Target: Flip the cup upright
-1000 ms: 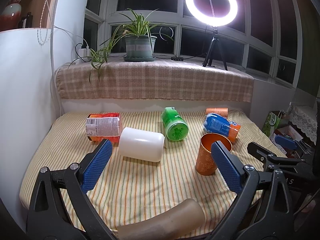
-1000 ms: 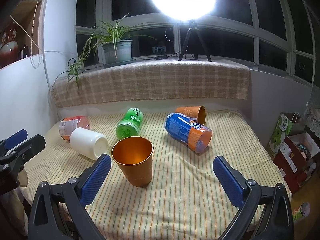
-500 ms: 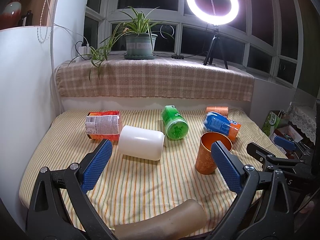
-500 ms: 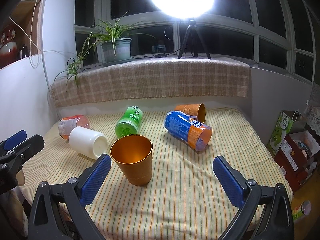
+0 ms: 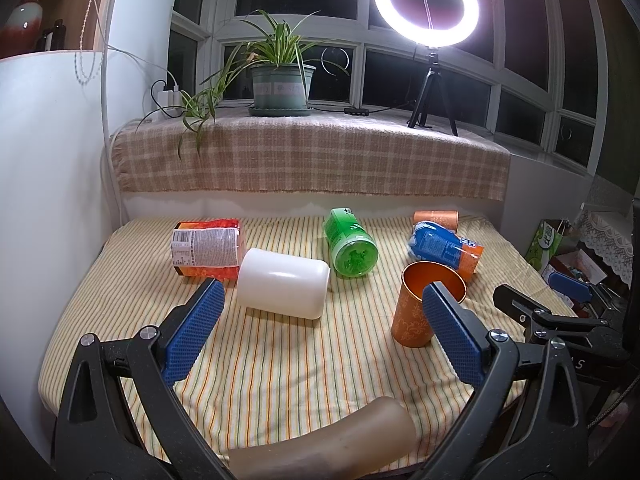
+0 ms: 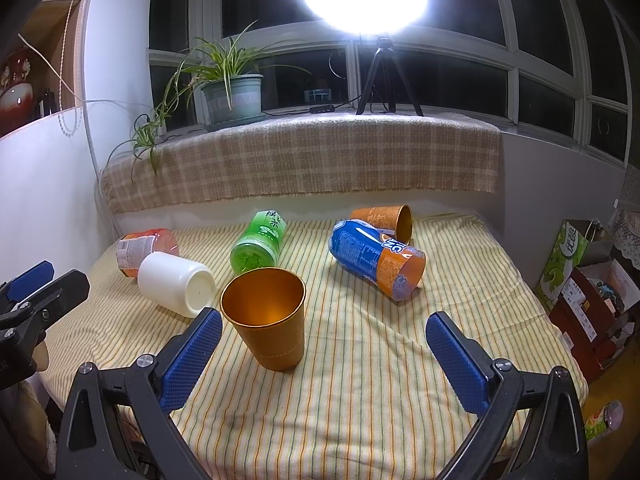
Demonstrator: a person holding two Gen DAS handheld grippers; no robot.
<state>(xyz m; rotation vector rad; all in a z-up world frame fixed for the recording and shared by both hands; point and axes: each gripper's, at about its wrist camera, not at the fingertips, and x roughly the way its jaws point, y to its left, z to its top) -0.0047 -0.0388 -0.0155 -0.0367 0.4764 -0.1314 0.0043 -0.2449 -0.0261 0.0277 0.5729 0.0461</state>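
An orange metal cup (image 6: 267, 320) stands upright on the striped cloth; it also shows in the left wrist view (image 5: 416, 312), partly behind my left gripper's right finger. A white cup (image 5: 282, 288) (image 6: 176, 283) lies on its side, as do a green cup (image 5: 350, 243) (image 6: 259, 242), a blue-orange cup (image 6: 376, 258) (image 5: 442, 246), an orange patterned cup (image 6: 386, 220) and a red-orange labelled cup (image 5: 206, 248). My left gripper (image 5: 320, 332) is open and empty, near the white cup. My right gripper (image 6: 322, 354) is open and empty, just behind the upright cup.
The striped table (image 6: 360, 380) ends close in front of both grippers. A plaid-covered sill (image 5: 312, 164) with a potted plant (image 5: 280, 88) and a ring light (image 5: 426, 0) stands behind. Boxes (image 6: 580, 280) sit on the floor at right. A tan rounded object (image 5: 320, 440) lies at the near edge.
Both grippers have drifted back a little from the table. The cups have not moved and both grippers stay open.
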